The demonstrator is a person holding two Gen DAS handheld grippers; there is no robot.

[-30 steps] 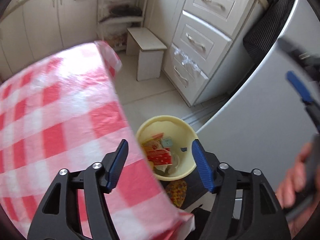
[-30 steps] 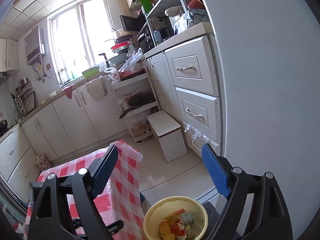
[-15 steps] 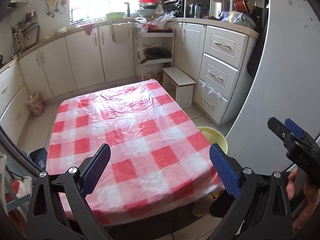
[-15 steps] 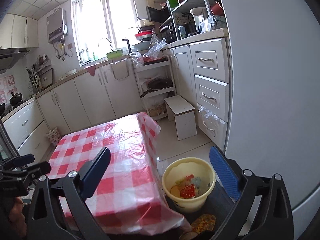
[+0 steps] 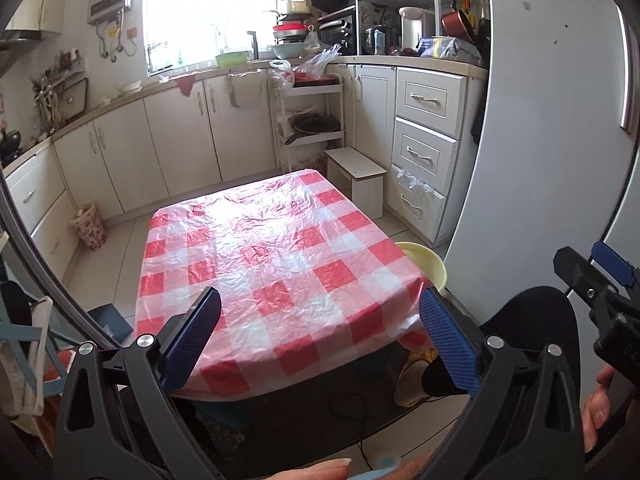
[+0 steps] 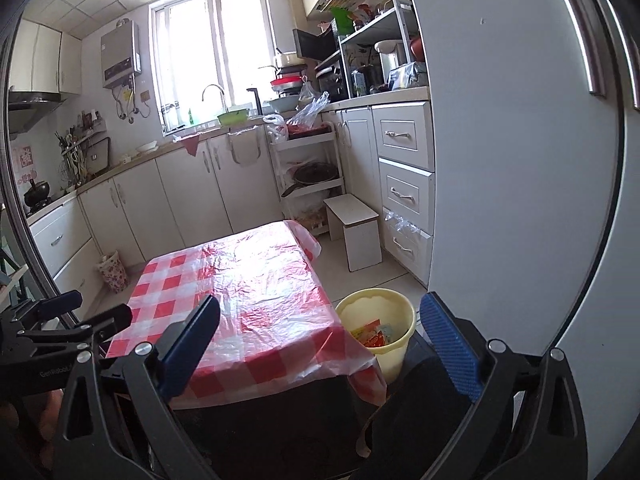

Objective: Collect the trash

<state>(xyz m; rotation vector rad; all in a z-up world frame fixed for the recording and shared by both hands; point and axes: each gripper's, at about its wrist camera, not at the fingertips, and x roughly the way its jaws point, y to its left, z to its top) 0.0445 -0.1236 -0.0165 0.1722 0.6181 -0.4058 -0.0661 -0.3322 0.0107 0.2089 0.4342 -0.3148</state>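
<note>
- Left gripper: fingers spread wide, nothing between them; held above the near edge of the desk.
- Right gripper: fingers likewise spread wide and empty; held over the near right corner of the desk. Its tip also shows at the right edge of the left wrist view.
- Trash: red and yellow wrappers plus a small pale blue-green piece, lying in the bottom of the yellow bucket. Seen from the right wrist, it sits between the two spread fingers but well beyond and below them, nearer the right one. Nothing touches it.
- Yellow bucket: upright on the floor, just beside the right side of the desk, between the desk and the white fridge. From the left wrist only part of its rim shows past the cloth's corner; contents hidden there.
- Desk: covered by a crinkled red-and-white checked plastic cloth, top bare.
- White stool: on the floor beyond the bucket, beside the drawers.
- Floral bag: on the floor against the cabinets at left; contents cannot be told.
</note>
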